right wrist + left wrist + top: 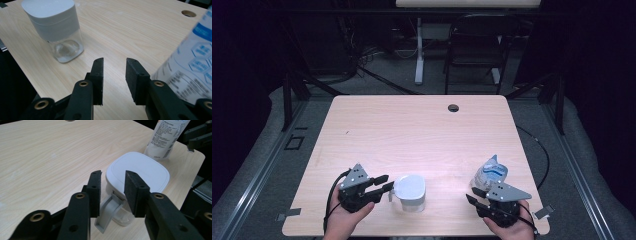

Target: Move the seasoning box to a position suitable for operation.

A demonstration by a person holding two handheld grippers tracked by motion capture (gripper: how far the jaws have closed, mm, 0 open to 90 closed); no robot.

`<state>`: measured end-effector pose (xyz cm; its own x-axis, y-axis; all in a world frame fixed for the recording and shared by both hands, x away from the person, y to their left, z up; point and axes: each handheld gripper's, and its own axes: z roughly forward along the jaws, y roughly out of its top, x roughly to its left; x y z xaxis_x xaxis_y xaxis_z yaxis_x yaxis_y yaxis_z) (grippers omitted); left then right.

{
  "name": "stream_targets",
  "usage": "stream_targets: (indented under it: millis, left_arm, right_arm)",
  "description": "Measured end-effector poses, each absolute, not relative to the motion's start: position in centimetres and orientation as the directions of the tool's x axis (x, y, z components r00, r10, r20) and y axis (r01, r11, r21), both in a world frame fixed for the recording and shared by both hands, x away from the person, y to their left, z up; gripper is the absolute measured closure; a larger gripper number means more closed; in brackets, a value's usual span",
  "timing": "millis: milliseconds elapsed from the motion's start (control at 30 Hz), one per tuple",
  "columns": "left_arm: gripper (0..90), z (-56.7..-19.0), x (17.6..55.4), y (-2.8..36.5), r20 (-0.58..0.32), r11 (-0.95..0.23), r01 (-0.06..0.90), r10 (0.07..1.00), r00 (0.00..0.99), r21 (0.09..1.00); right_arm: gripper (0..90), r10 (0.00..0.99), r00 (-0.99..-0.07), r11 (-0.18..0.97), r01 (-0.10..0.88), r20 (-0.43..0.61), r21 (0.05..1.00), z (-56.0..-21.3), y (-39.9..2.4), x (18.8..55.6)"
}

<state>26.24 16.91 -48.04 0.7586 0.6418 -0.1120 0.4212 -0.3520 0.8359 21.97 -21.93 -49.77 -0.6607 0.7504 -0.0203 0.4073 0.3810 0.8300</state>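
Lidded clear jug [136, 173] with grey handle [108, 212], upright near bench [412, 130] front edge; handle pointing into left gripper [112, 192], jaws parted, not gripping; right gripper [113, 80] farther off, parted, empty, beside printed refill pouch [192, 67].

High view above the near edge looking forward and down over the whole table [422, 125], each gripper view close and low along its jaws, all sharing the white-lidded container [410, 191] near front.
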Motion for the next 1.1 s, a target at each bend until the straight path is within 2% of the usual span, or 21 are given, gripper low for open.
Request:
stream_targets:
  millis: [167, 267, 567, 633, 733, 1000, 1100]
  left_arm:
    - [84.6, -47.0, 26.8, 16.2, -0.097, -0.379, 0.417, 0.634, 0.767, 0.826]
    - [90.0, -46.8, 27.0, 16.0, -0.098, -0.385, 0.416, 0.625, 0.774, 0.824]
    - [90.0, -47.6, 26.6, 15.7, -0.083, -0.391, 0.404, 0.625, 0.776, 0.827]
    - [90.0, -47.9, 26.7, 15.6, -0.073, -0.403, 0.404, 0.627, 0.775, 0.821]
    - [90.0, -48.0, 26.7, 15.6, -0.072, -0.408, 0.404, 0.626, 0.777, 0.818]
    - [90.0, -48.4, 26.6, 15.1, -0.045, -0.443, 0.391, 0.614, 0.788, 0.807]
    - [90.0, -48.4, 26.7, 15.0, -0.046, -0.441, 0.39, 0.613, 0.789, 0.808]
  right_arm:
    - [69.0, 0.728, -0.685, 0.397, 0.393, -0.023, 0.829, -49.3, -20.3, 23.0]
    - [68.7, 0.719, -0.695, 0.402, 0.392, -0.02, 0.827, -49.2, -19.8, 23.4]
    - [70.3, 0.693, -0.721, 0.389, 0.372, -0.002, 0.842, -48.6, -18.1, 25.0]
    - [66.5, 0.685, -0.728, 0.384, 0.353, -0.008, 0.853, -48.4, -17.4, 25.2]
    - [66.2, 0.681, -0.732, 0.387, 0.345, -0.014, 0.855, -48.5, -16.9, 25.3]
    - [72.0, 0.659, -0.752, 0.408, 0.335, -0.02, 0.849, -48.1, -15.0, 25.9]
    - [78.3, 0.649, -0.76, 0.413, 0.334, -0.017, 0.847, -47.2, -14.2, 26.8]
